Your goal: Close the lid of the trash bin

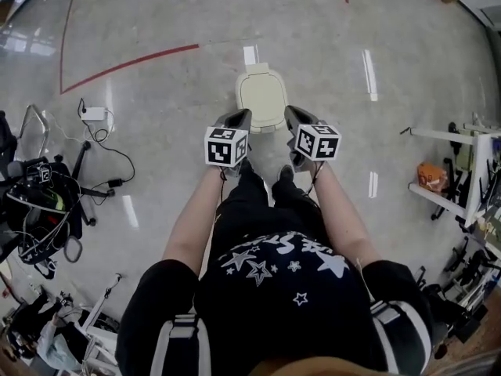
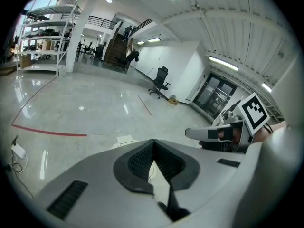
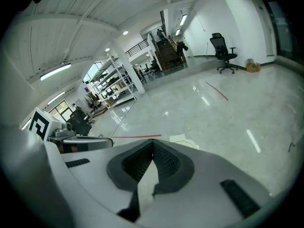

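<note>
A cream trash bin [image 1: 263, 96] stands on the glossy floor just ahead of the person's feet. From above its pale top fills the rim, and whether the lid is fully down I cannot tell. My left gripper [image 1: 243, 117] hovers at the bin's near left corner and my right gripper [image 1: 290, 113] at its near right corner. Both are shut with nothing between the jaws. Just over the jaw tips, a sliver of the bin [image 2: 124, 139] shows in the left gripper view, and likewise the bin [image 3: 182, 138] in the right gripper view.
A tangle of cables and gear [image 1: 47, 202] lies at the left, with a white adapter [image 1: 94, 113] nearby. A red floor line [image 1: 129, 63] runs behind the bin. A white rack [image 1: 462, 171] holding an orange object [image 1: 431, 176] stands at the right.
</note>
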Demonstrator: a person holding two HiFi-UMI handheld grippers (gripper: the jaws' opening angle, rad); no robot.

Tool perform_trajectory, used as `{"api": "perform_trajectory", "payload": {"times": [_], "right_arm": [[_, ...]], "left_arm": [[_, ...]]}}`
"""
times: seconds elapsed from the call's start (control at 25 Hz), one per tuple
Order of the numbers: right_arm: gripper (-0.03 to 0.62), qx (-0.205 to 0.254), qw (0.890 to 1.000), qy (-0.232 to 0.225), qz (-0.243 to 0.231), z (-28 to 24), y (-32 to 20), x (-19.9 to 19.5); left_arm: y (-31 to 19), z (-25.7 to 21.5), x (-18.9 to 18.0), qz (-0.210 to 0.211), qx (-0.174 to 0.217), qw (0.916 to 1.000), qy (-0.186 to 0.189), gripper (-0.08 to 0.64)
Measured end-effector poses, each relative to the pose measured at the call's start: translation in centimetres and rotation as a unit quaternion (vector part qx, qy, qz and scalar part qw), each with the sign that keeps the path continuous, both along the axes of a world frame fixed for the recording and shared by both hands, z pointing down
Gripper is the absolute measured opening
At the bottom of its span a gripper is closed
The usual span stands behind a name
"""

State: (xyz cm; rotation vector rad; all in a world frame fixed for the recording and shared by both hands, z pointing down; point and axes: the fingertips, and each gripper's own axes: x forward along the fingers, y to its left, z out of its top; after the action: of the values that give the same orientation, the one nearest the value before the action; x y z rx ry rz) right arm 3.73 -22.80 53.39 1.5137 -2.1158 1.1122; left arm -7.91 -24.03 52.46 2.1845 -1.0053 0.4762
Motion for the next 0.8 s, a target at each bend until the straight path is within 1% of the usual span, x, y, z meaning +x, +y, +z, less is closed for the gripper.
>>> {"api": "perform_trajectory", "payload": {"times": [0.12,0.24,0.48,0.68,0.8], "right_arm": [[0.005,0.005,1.000,-0.007,-0.012,-1.2,0.9,0.5],[0.005,0.009,0.999,-0.015,-0.027,-2.1,1.8,0.7],[0.005,0.042,0.997,-0.018,-0.065,-5.0,3.5,0.8],[0.005,0.075,0.995,-0.023,-0.064,-7.6,4.7,3.6],[0.005,0.087,0.994,-0.024,-0.062,-8.7,6.2,5.4]], "left_arm": [[0.6,-1.8,0.6,-0.004,0.014,0.9999,0.001,0.011],[1.4,-3.3,0.8,-0.020,0.025,0.9995,0.003,0.011],[4.5,-6.2,0.6,-0.054,0.050,0.9973,0.007,0.011],[6.7,-8.5,1.4,-0.082,0.076,0.9937,0.011,0.011],[8.8,-9.9,2.0,-0.089,0.093,0.9916,0.012,0.011]]}}
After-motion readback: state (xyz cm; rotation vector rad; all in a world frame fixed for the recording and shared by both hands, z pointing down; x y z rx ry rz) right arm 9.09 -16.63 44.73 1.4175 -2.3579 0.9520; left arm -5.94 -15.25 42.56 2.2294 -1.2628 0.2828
